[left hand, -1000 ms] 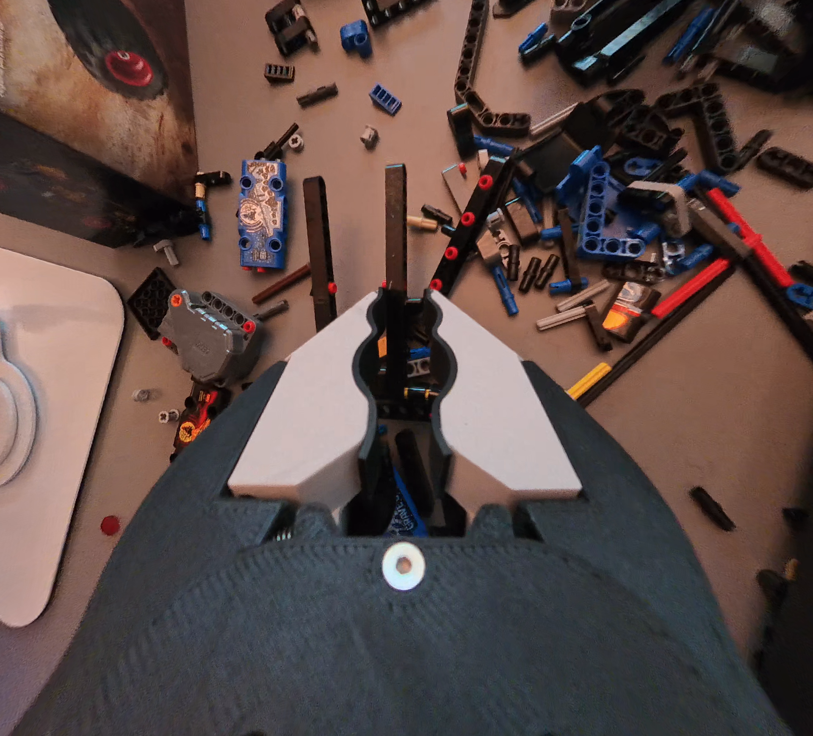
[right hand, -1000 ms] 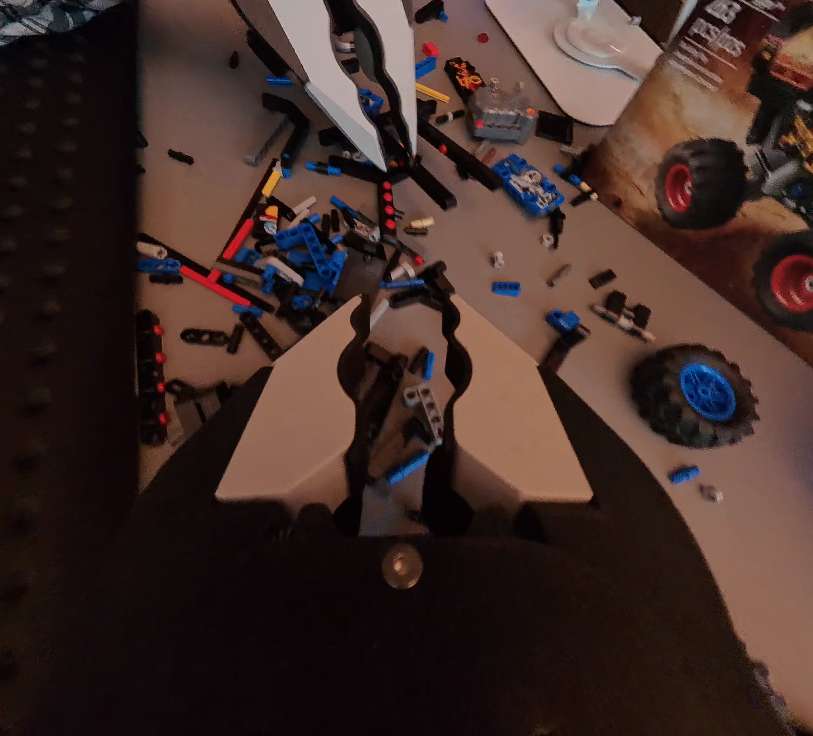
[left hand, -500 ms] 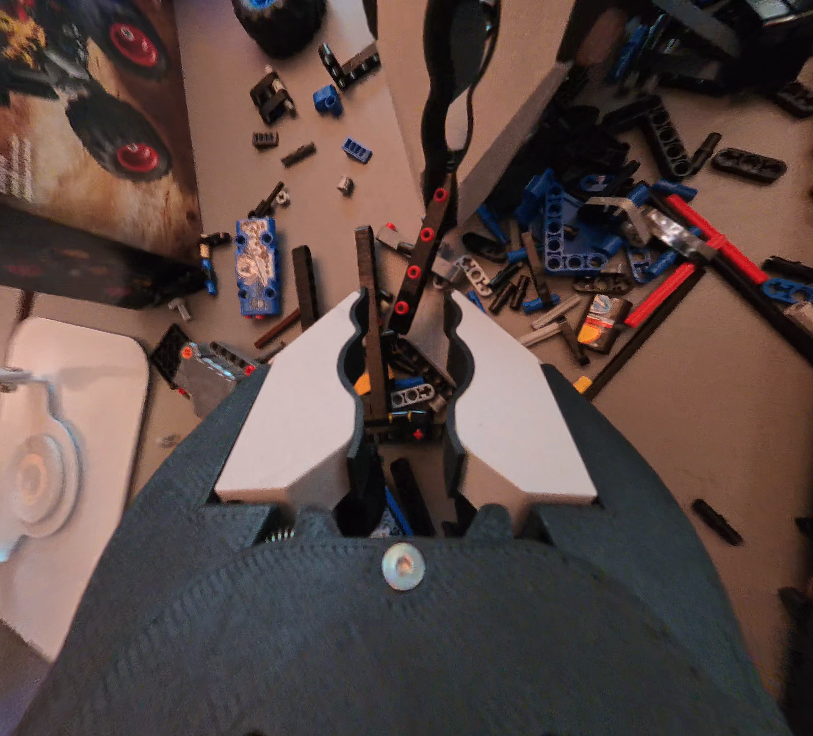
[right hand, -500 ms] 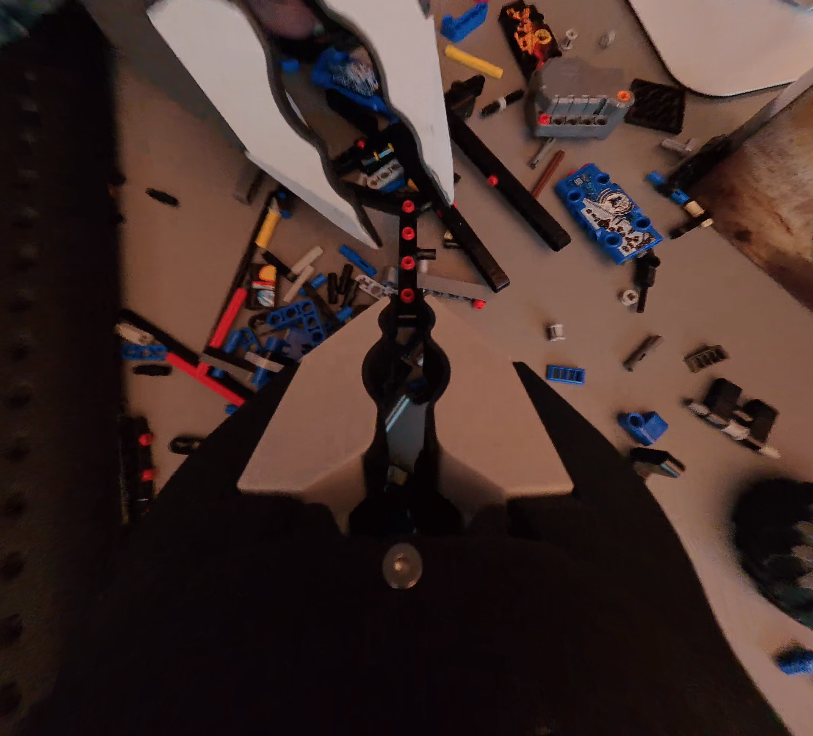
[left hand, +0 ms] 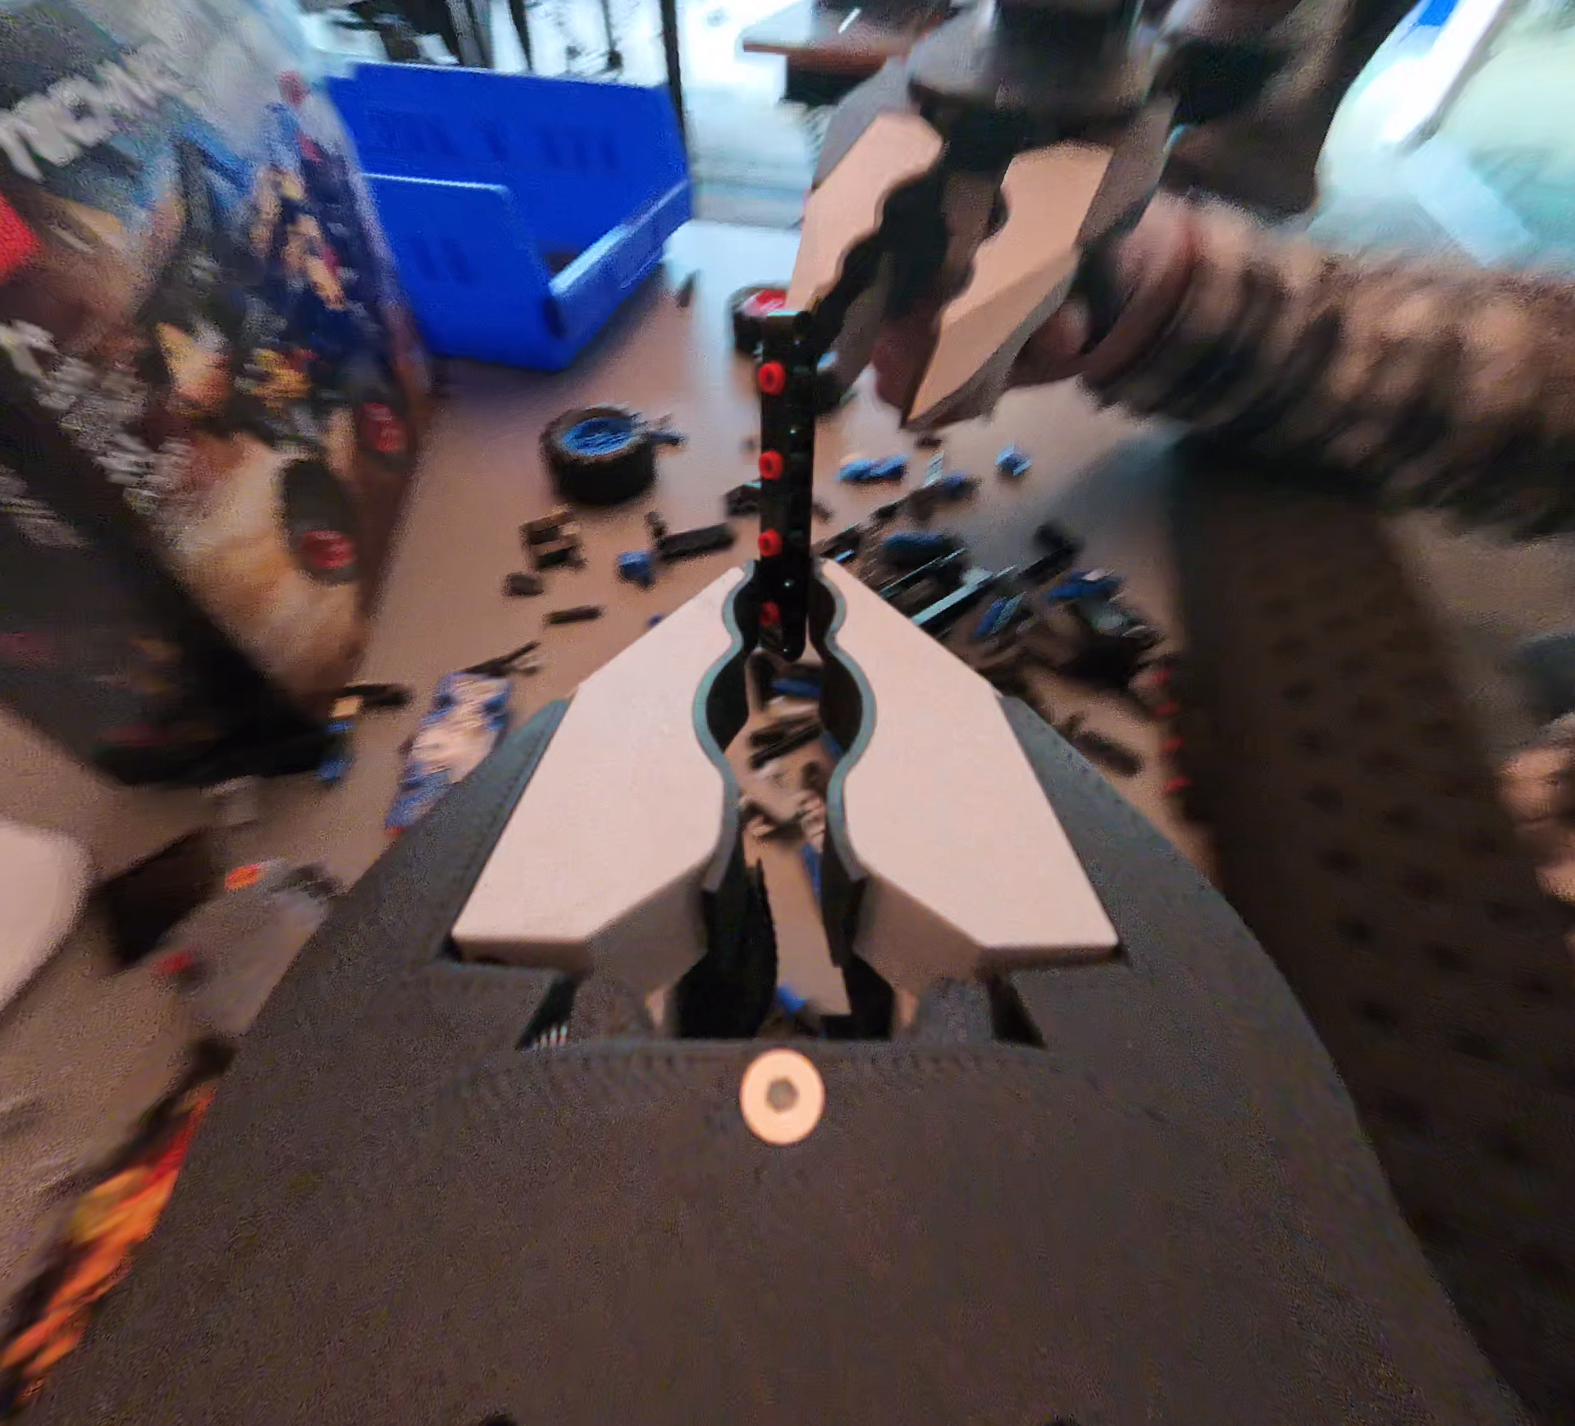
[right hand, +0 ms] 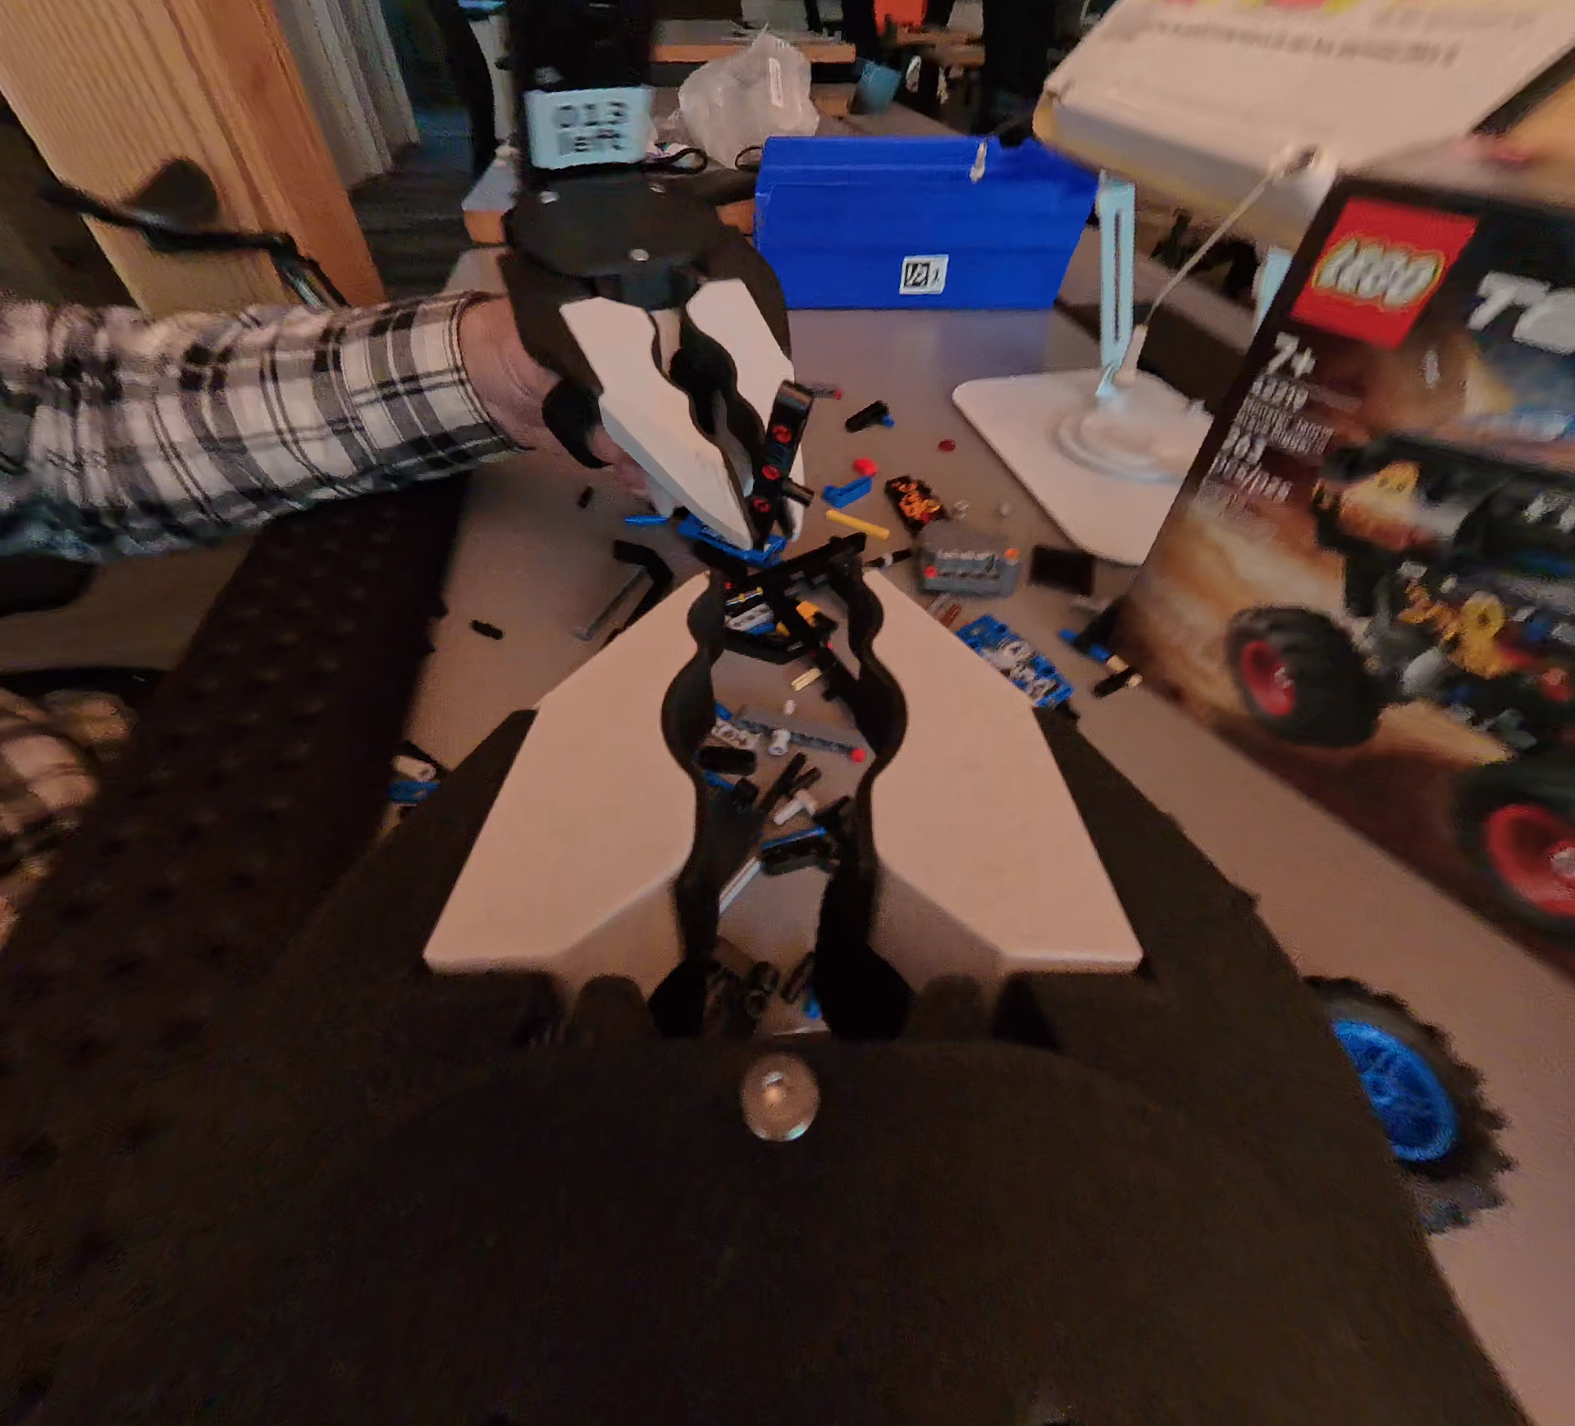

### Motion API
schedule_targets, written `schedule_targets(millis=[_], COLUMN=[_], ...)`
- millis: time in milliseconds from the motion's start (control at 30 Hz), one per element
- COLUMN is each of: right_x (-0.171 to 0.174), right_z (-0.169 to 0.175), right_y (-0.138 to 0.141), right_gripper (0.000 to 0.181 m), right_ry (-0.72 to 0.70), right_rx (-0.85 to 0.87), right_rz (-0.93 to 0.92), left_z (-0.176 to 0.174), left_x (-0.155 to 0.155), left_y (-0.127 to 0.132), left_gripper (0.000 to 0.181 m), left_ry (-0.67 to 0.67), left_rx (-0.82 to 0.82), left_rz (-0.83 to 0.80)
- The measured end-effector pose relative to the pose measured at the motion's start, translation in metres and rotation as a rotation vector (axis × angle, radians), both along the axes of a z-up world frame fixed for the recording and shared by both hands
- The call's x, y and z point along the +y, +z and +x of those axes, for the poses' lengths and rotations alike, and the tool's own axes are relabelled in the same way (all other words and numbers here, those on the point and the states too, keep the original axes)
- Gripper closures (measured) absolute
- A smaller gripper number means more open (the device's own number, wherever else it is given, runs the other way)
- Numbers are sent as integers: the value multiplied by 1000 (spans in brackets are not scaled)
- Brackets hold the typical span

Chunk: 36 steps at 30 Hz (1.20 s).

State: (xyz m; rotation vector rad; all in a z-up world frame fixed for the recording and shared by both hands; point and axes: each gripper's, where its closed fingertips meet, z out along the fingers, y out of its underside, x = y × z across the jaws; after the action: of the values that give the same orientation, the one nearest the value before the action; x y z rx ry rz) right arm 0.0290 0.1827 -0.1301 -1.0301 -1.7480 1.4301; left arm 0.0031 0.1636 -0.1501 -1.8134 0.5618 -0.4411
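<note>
The bench (right hand: 980, 354) carries a printed toy box (right hand: 1381, 533) at its right and a blue bin (right hand: 920, 226) at the far edge; what the bin holds cannot be told. The left tool (left hand: 784, 601) is clamped on a black beam with red pins (left hand: 784, 464), lifted clear, its long axis pointing away from the tool. The right tool (right hand: 784, 575) stands parted, holding nothing, above scattered small parts (right hand: 793, 788).

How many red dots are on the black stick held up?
4 red dots down the black stick: one near the top, two in the middle, one lowest, pinched in the left gripper. Its far side is hidden.
</note>
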Motion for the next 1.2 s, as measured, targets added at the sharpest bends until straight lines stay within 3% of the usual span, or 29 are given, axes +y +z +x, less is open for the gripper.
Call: schedule_targets(millis=[133, 333, 433, 700, 767, 900, 1033, 1200], right_x=[-15, -23, -26, -53, -53, -39, -30, -31], right_z=[-6, -3, 0, 16, 18, 11, 8, 9], right_y=[0, 7, 6, 10, 9, 5, 4, 3], right_gripper=[162, 175, 161, 176, 178, 180, 180, 179], right_ry=[-22, 30, 58, 236, 240, 156, 94, 79], right_rx=[51, 78, 73, 81, 78, 55, 60, 78], right_rz=[165, 82, 80, 42, 48, 61, 103, 177], left_z=[20, 35, 45, 61, 62, 50, 41, 41], left_x=[-3, -10, -18, -37, -37, -21, -9, -10], left_y=[11, 14, 12, 10, 9, 10, 9, 9], left_gripper=[174, 174, 174, 173, 173, 162, 171, 174], left_ry=[-92, -199, -280, -434, -429, -286, -166, -167], left_rx=[-156, -264, -297, -348, -336, -201, -49, -31], left_rz=[-2, -40, -79, -149, -142, -47, 43, 50])
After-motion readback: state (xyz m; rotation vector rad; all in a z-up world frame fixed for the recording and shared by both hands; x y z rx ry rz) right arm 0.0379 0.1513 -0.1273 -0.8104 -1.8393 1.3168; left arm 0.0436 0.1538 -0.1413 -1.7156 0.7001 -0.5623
